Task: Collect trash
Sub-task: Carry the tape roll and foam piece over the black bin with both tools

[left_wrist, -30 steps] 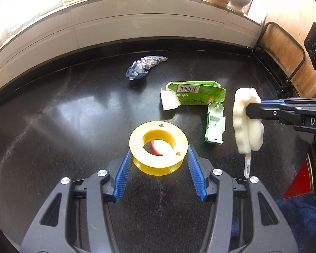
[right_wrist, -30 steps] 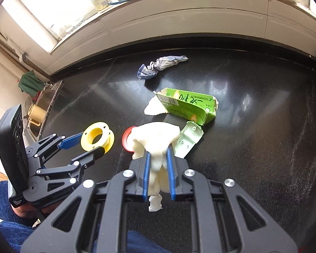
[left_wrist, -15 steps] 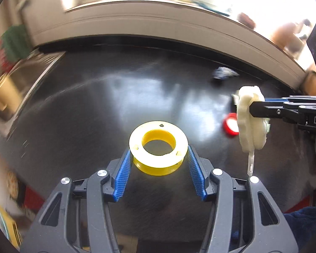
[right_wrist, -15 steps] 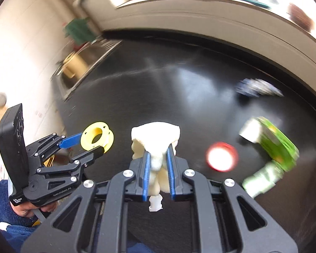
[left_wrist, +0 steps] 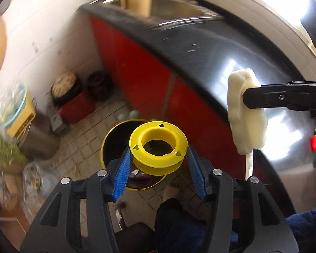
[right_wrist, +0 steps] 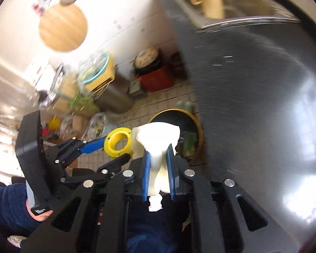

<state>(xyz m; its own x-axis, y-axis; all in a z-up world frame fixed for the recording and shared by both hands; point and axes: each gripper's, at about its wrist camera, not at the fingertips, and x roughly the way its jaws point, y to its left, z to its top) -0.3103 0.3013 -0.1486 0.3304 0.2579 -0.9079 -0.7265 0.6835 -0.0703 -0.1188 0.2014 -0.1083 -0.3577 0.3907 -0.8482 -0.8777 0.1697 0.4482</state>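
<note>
Now the left gripper (left_wrist: pixel 158 164) pinches a yellow spool (left_wrist: pixel 158 147) above the yellow-rimmed bin (left_wrist: pixel 109 139), beside the counter edge (left_wrist: pixel 179 63). Right gripper (right_wrist: pixel 158 164) squeezes white foam (right_wrist: pixel 158 143) over open floor (left_wrist: pixel 84 139).

Yellow-rimmed bin (left_wrist: pixel 107 145) on the floor is partly hidden behind the yellow spool (left_wrist: pixel 158 147); its contents are indistinct. Left of the bin, floor clutter (left_wrist: pixel 12 130) blurs beyond recognition.

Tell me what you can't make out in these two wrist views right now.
- Bin contents, left wrist view: hidden behind the yellow spool held in the left gripper.
- Floor clutter, right wrist view: motion blur, items unidentifiable.
- Red item on the counter, left wrist view: smeared near the edge.
- White foam piece, right wrist view: lower part hidden between the right gripper pads.
</note>
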